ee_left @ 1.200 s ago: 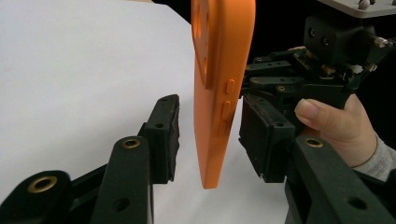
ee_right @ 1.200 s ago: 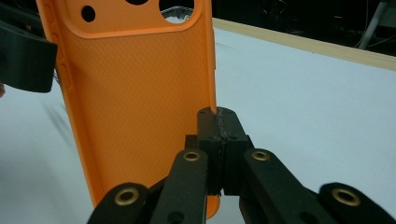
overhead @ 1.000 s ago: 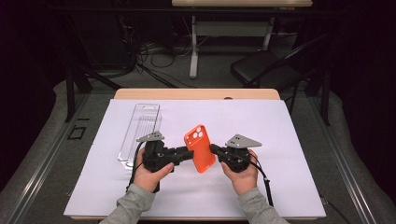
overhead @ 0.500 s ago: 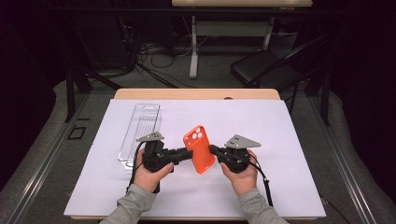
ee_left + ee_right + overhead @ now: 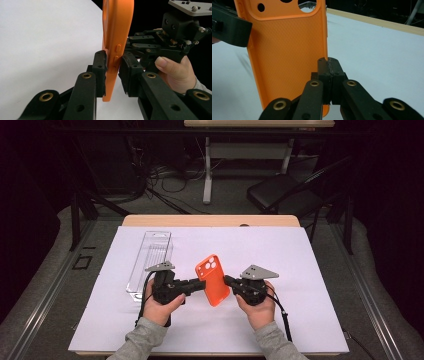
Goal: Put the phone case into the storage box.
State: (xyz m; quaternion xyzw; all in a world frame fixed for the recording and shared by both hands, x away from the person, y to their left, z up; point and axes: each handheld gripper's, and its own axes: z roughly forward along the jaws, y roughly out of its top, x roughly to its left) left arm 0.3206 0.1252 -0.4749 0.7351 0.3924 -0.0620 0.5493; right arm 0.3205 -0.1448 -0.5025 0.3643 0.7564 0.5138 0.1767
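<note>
An orange phone case (image 5: 212, 280) is held upright above the white mat, between both grippers. My left gripper (image 5: 201, 284) is shut on the case's left side edge. In the left gripper view its pads clamp the button side of the case (image 5: 116, 37), with the gripper (image 5: 113, 67) pinching from both faces. My right gripper (image 5: 226, 281) meets the case's right edge. In the right gripper view the jaws (image 5: 328, 67) are pressed together on the thin rim of the case (image 5: 287, 50), whose textured inner face and camera cut-out show.
A clear plastic box (image 5: 150, 260) lies on the mat's left side, just beyond the left hand. The white mat (image 5: 310, 265) covers the wooden table (image 5: 210, 220). A dark chair (image 5: 285, 192) and cables sit past the far edge.
The case and both grippers have only wobbled slightly in place. Both holds stay the same.
</note>
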